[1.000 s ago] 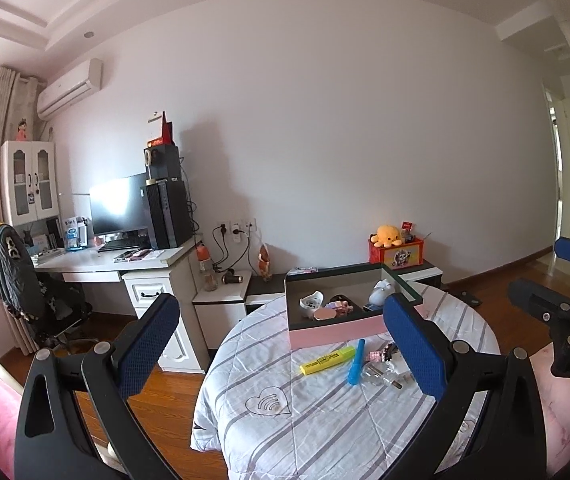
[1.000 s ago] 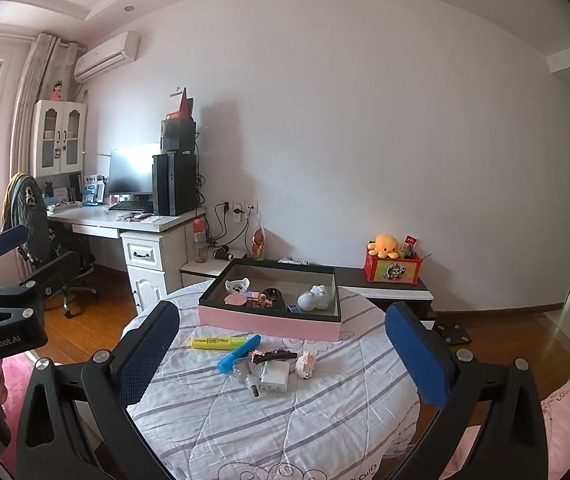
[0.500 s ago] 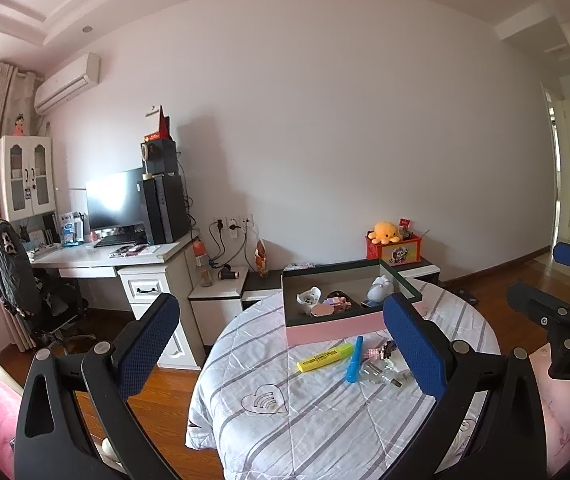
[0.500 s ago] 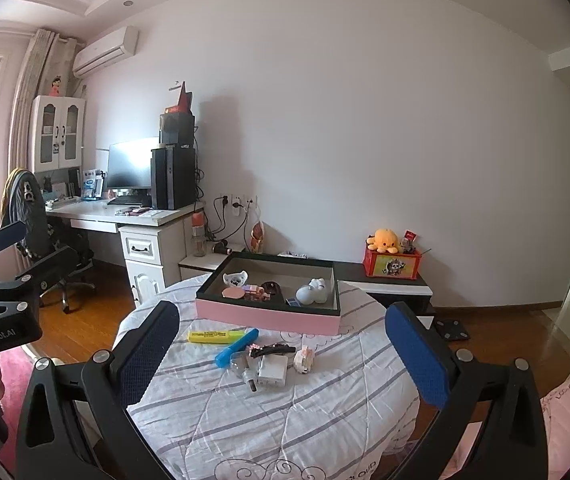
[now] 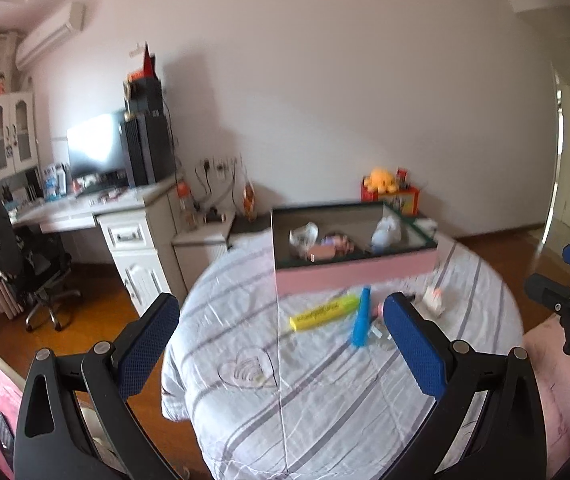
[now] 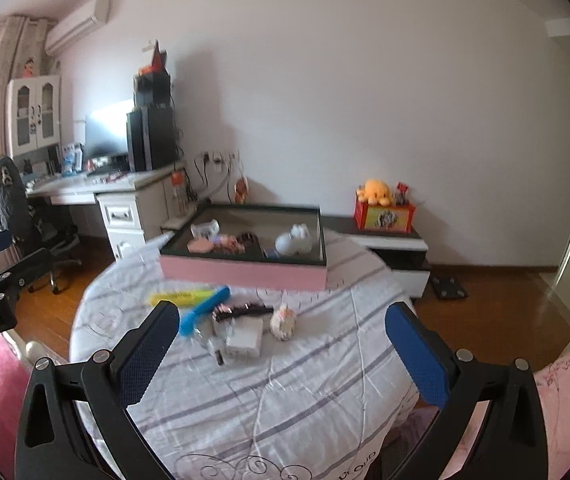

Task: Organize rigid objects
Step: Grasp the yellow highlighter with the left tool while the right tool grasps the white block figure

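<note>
A round table with a striped cloth (image 6: 285,392) holds a pink box (image 6: 245,273) with several small items inside; the box also shows in the left wrist view (image 5: 349,272). In front of it lie a yellow highlighter (image 5: 323,312), a blue pen-like object (image 5: 361,316), a black hair clip (image 6: 243,312), a white charger (image 6: 245,342) and a small pale figurine (image 6: 283,322). My left gripper (image 5: 281,344) is open and empty, short of the table's near left. My right gripper (image 6: 281,348) is open and empty, above the near edge.
A white desk (image 5: 85,208) with monitor and computer tower stands at the left, with a black chair (image 5: 25,264) beside it. A low cabinet (image 6: 385,240) with an orange plush sits behind the table. Wooden floor surrounds the table. A pink cushion (image 6: 565,400) lies at the right.
Both grippers have moved closer to the table and tilted downward; the objects appear larger and nearer. Both stay open and empty.
</note>
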{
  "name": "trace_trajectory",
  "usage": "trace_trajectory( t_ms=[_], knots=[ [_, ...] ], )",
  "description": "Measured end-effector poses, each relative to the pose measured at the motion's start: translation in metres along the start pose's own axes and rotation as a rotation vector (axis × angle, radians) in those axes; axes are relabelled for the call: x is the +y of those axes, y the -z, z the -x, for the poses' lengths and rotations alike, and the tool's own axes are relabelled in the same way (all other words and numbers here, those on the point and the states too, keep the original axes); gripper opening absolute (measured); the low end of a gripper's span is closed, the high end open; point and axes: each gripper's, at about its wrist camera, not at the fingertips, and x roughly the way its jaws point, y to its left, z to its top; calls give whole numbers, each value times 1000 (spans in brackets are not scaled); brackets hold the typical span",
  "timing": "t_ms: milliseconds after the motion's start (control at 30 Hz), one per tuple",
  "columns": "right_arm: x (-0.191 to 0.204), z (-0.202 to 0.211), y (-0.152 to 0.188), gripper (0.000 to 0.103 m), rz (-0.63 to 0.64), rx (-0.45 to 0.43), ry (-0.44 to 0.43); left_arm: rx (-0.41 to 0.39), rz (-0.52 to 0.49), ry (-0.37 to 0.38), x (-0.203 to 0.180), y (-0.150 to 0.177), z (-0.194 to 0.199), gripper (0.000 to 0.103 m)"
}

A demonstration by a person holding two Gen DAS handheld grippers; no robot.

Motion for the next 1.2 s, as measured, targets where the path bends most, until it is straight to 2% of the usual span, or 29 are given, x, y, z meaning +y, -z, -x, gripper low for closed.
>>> trace_trajectory(
  t_ms=[333, 567, 700, 1000, 1100, 1167, 1200],
  knots=[
    [-15, -85, 29, 103, -13, 182, 17, 195, -34, -1, -3, 28, -96, 103],
    [-32, -143, 43, 103, -39, 286, 25, 294, -92, -3, -7, 39, -156, 103],
    [-34, -169, 46, 103, -41, 329, 20, 330, -121, 2, -11, 41, -180, 103],
    [-33, -204, 34, 102, -31, 364, -13, 367, -219, 39, -29, 39, -215, 103],
    [-33, -210, 33, 90, -30, 380, -44, 385, -247, 64, -37, 37, -222, 103],
    [-33, -212, 34, 70, -26, 385, -68, 379, -257, 77, -41, 34, -224, 103],
    [-32, -212, 34, 66, -21, 388, -73, 381, -261, 97, -43, 34, -224, 100]
  ],
)
